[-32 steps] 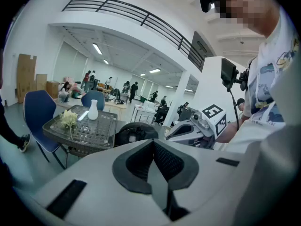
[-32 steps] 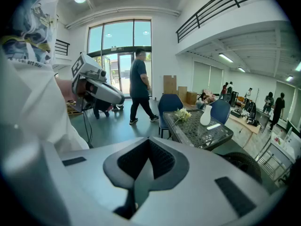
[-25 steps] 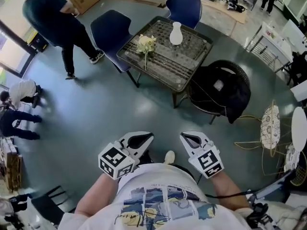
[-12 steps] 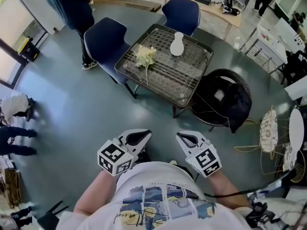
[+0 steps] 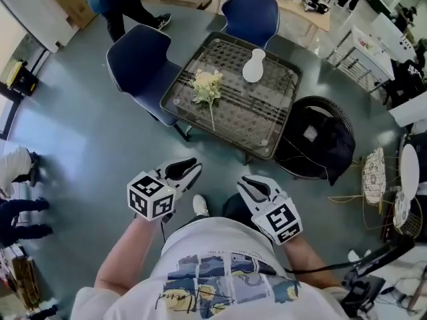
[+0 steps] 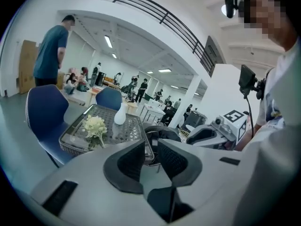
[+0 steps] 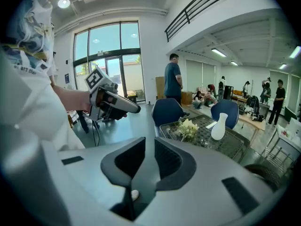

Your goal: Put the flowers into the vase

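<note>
Low mesh table (image 5: 283, 122) carries flowers (image 5: 207, 85) near its left edge and a vase (image 5: 253, 67) by its far edge; the left gripper (image 5: 191, 167), opening, and the barely parted right gripper (image 5: 245, 181) are both empty, and such narrow jaws might shove stems aside.

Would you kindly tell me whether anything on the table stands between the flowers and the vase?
Nothing visible does. The flowers lie on the mesh table, and the white vase stands upright beyond them to the right, with only bare tabletop between the two.
</note>
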`<state>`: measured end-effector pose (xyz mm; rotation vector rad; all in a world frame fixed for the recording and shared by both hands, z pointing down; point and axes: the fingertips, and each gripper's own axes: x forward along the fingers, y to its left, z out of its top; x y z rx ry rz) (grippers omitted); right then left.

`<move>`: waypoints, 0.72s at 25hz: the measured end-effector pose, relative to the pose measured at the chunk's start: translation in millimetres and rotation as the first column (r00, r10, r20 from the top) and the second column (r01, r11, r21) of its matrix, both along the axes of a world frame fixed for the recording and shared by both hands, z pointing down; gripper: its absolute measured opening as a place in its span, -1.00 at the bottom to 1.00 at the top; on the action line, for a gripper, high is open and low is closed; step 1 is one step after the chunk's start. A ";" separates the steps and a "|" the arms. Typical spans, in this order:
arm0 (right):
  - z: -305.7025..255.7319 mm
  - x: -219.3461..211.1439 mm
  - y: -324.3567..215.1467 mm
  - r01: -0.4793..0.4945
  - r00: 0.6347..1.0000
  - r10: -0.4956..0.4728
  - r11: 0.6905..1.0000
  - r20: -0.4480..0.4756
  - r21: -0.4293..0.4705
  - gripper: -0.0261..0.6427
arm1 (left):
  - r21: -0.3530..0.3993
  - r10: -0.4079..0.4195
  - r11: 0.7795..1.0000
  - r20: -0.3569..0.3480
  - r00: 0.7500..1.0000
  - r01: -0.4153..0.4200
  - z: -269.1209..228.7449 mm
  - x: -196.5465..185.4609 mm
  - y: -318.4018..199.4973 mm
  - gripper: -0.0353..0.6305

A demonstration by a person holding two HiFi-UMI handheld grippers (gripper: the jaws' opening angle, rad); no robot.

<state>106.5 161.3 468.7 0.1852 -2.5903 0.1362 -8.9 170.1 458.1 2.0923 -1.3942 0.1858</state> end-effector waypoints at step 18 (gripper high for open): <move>14.8 24.2 -188.0 -0.200 0.975 0.201 0.980 -0.090 0.022 -0.66 | -0.312 -0.254 0.927 -0.111 0.961 0.209 122.5 -153.0 -260.7 -0.18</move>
